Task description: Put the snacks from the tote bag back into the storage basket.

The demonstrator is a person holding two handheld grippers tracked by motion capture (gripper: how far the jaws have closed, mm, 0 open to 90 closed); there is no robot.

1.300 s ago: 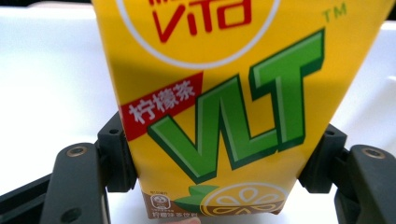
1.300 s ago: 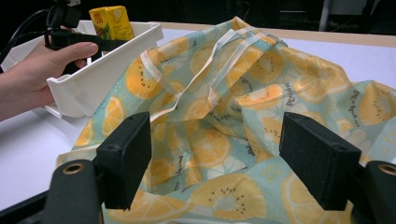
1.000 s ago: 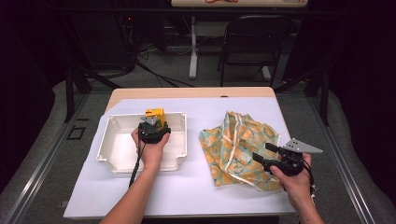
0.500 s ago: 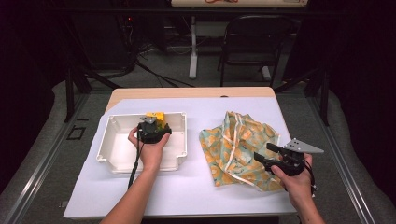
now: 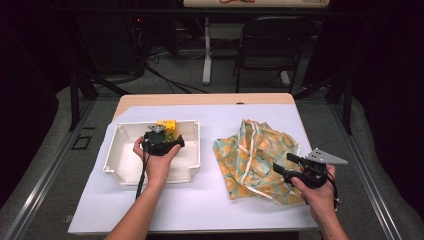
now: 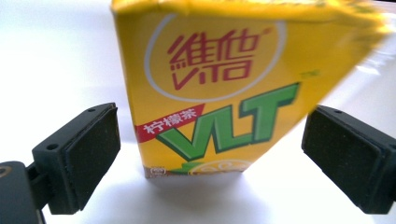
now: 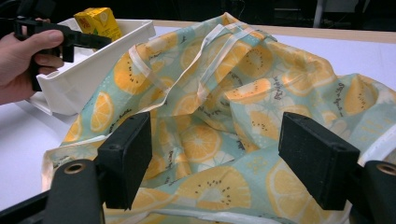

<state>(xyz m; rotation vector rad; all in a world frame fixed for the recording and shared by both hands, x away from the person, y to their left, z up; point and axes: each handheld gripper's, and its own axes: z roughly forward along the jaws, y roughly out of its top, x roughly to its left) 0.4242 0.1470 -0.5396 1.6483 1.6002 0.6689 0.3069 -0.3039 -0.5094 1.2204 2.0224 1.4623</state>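
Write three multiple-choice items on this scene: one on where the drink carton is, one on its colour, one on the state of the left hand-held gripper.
1. Where does the drink carton stand?
A. on the fruit-print bag
B. in the white tray
C. on the floor

2. What is the carton's main colour?
A. yellow
B. blue
C. black

3. How is the left hand-held gripper set?
A. shut on the carton
B. shut on the bag
C. open, one jaw on each side of the carton

Answers: 1 B, the high view shows the carton inside the white tray, apart from the fruit-print bag. 2 A, its face is yellow with green and red print. 3 C, the left gripper view shows a gap between each pad and the carton.
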